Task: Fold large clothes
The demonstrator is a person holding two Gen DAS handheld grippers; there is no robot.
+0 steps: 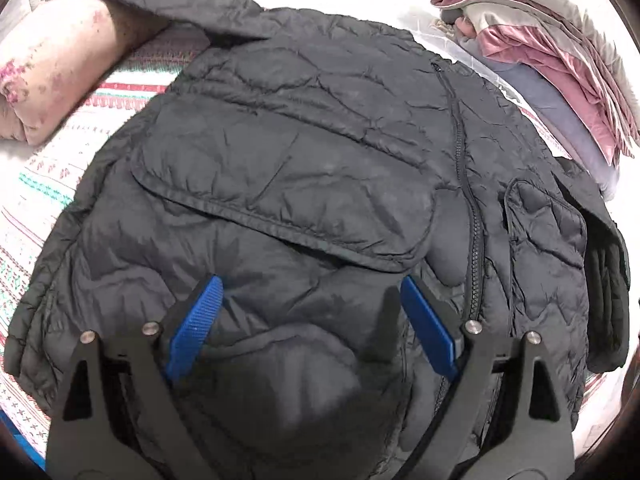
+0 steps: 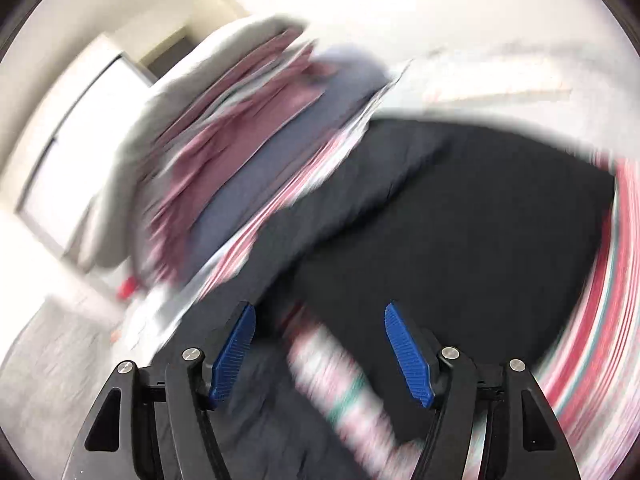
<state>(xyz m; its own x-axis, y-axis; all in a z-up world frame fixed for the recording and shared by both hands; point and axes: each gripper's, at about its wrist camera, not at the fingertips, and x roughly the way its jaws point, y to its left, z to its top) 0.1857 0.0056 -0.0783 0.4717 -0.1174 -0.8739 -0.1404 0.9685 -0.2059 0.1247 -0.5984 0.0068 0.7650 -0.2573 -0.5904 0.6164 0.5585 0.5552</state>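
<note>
A black quilted puffer jacket [image 1: 312,152] lies spread on a striped bedspread, zipper running down its right side, one sleeve folded across its front. My left gripper [image 1: 310,284] is open, its blue pads just above the jacket's lower front, holding nothing. The right wrist view is heavily motion-blurred. There the jacket [image 2: 460,220] is a dark mass ahead. My right gripper [image 2: 320,312] is open and empty above the jacket's edge and the bedspread.
A pile of folded pink, grey and blue clothes [image 1: 540,52] lies at the far right and also shows in the right wrist view [image 2: 224,152]. A floral pink pillow [image 1: 52,68] sits far left. The striped bedspread [image 1: 52,184] shows around the jacket.
</note>
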